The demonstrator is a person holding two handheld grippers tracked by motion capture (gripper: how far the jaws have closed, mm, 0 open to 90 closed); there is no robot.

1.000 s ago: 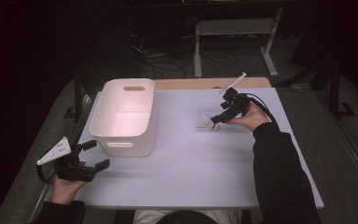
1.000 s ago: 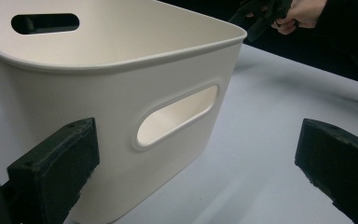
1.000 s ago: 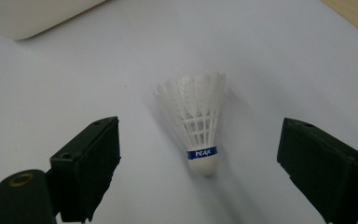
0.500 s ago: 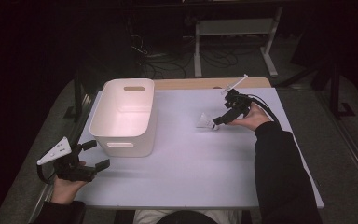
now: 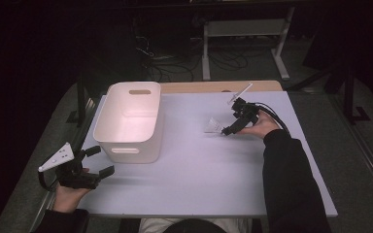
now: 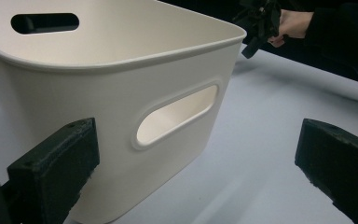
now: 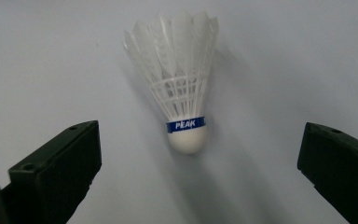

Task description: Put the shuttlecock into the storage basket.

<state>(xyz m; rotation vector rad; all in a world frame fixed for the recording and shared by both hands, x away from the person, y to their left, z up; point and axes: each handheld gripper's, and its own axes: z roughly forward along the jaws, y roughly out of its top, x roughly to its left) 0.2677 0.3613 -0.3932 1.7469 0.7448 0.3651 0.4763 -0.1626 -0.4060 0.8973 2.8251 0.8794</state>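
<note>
A: Right gripper view: what am I lining up on?

B: I am bringing my right gripper (image 7: 198,179), jaws spread wide and gripping nothing, over the shuttlecock (image 7: 182,84), which is lying on its side on the white table (image 5: 194,179), cork toward me, to straddle it.

A: And my left gripper (image 5: 85,167)?

B: It is waiting wide apart and empty beside the white bin (image 5: 128,124), likely the drop spot.

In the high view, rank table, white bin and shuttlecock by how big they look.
1. Table
2. White bin
3. Shuttlecock, smallest by far, lying beside the open right gripper.
</note>
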